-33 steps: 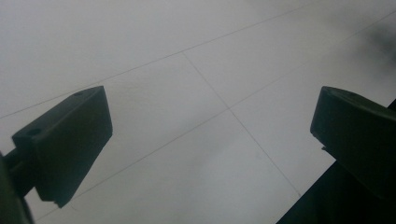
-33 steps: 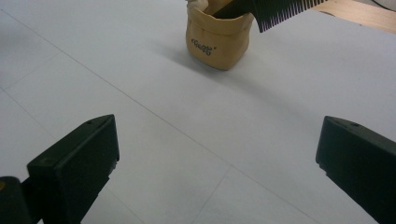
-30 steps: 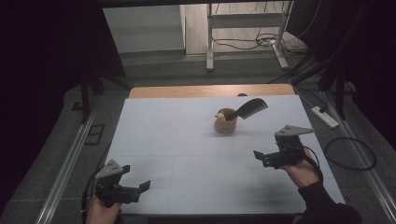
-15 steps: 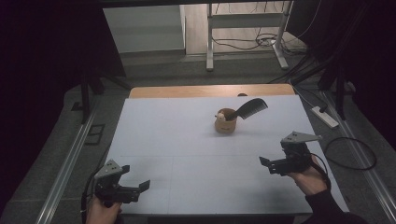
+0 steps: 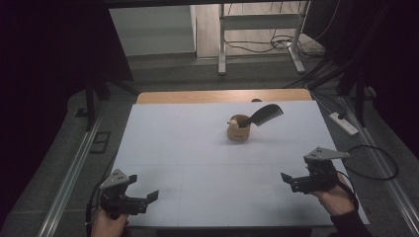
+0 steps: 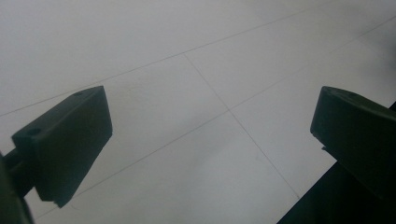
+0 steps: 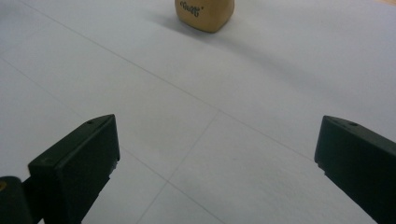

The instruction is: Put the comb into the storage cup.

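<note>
Table [image 5: 197, 163]: white sheet covers nearly the whole top, reaching from the lower edge of the frame up past its centre. Thin seam lines cross the sheet in the lower half, also seen as fine grid lines in both gripper views. A strip of bare wood [image 5: 222, 96] shows along the far edge, just above centre frame.

On the sheet: one tan cup [image 5: 238, 128], upright, slightly right of centre and above the middle of the frame. It casts a soft shadow to its right. In the right gripper view its base [image 7: 204, 14] sits at the top centre, dark lettering on its side, unreadable
</note>
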`<state>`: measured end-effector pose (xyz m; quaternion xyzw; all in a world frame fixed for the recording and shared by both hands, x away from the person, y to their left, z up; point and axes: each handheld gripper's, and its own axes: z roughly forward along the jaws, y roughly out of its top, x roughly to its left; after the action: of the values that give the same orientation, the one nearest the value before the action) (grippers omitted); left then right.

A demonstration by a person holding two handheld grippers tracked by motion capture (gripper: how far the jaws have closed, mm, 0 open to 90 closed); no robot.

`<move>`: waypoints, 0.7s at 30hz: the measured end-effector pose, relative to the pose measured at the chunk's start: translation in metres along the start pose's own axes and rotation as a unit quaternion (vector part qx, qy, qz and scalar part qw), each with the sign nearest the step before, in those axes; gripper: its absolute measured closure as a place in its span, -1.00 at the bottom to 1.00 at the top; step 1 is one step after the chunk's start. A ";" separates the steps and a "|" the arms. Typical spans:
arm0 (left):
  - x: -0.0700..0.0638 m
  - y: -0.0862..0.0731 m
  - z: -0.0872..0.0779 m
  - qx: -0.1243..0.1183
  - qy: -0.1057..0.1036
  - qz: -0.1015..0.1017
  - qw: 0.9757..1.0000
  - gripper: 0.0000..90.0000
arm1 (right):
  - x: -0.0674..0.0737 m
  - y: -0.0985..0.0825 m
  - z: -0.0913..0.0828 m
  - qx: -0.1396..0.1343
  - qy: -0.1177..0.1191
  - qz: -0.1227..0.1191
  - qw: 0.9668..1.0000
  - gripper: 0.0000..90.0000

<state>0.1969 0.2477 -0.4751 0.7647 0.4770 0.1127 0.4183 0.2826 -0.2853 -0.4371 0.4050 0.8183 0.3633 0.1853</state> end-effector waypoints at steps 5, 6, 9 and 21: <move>0.000 0.000 0.000 0.000 0.000 0.000 1.000 -1.00 | 0.000 -0.007 -0.005 0.003 -0.001 0.002 1.000 -0.98; 0.000 0.000 0.000 0.000 0.000 0.000 1.000 -1.00 | -0.001 -0.008 -0.006 0.003 0.000 0.003 1.000 -0.98; 0.000 0.000 0.000 0.000 0.001 0.001 1.000 -1.00 | -0.001 -0.012 -0.010 0.002 0.000 0.005 1.000 -0.98; 0.000 0.000 0.000 0.000 0.000 0.001 1.000 -1.00 | -0.002 -0.027 -0.022 0.006 -0.010 0.012 1.000 -1.00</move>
<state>0.1967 0.2475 -0.4751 0.7653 0.4761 0.1132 0.4182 0.2566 -0.3080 -0.4423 0.4193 0.8136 0.3565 0.1873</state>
